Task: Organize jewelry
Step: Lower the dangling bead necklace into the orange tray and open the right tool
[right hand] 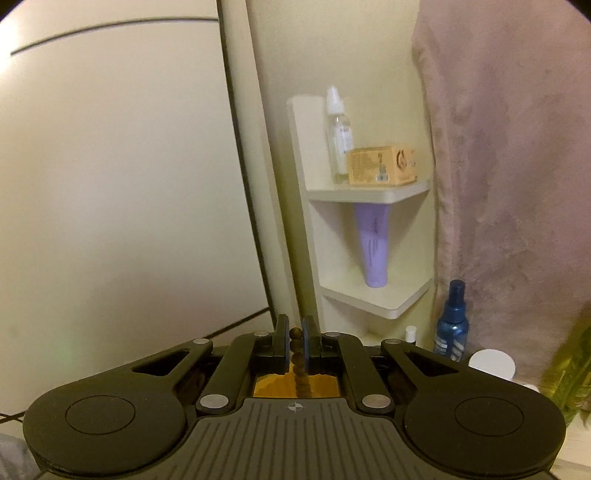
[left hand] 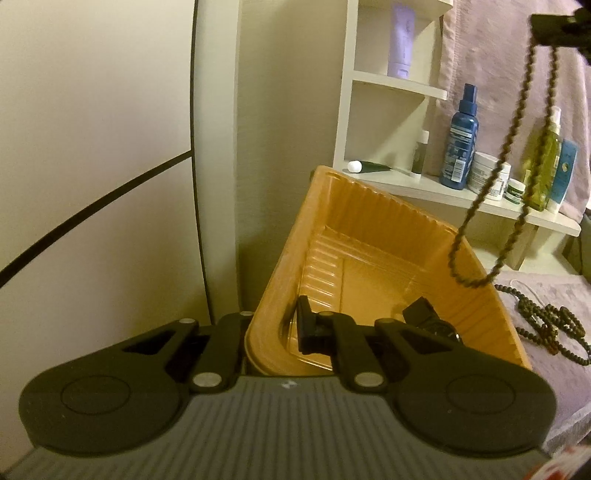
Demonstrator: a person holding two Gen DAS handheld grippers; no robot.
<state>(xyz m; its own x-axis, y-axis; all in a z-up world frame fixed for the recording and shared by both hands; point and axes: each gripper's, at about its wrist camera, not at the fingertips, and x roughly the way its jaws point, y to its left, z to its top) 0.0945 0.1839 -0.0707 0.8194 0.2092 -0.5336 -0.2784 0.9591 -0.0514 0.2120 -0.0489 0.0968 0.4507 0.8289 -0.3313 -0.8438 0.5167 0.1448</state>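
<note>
In the left wrist view my left gripper [left hand: 291, 328] is shut on the near wall of an orange plastic tray [left hand: 369, 229], which it holds tilted. One finger [left hand: 306, 325] shows inside the tray; the other is hidden behind the rim. A small black item [left hand: 419, 312] lies in the tray's low corner. At the top right my right gripper [left hand: 554, 26] holds a long loop of dark brown beads [left hand: 517, 166] that hangs down to the tray's right rim. In the right wrist view the right gripper [right hand: 295, 347] is shut on that bead strand [right hand: 297, 373], with the orange tray [right hand: 277, 386] below.
More bead strands [left hand: 546, 321] lie tangled on the lilac cloth surface right of the tray. Behind stands a white corner shelf [left hand: 424, 188] with a blue spray bottle [left hand: 460, 147], jars, a yellow-green bottle and a lilac tube [right hand: 375, 243]. A pink fleecy cloth [right hand: 517, 184] hangs at the right; a pale wall is on the left.
</note>
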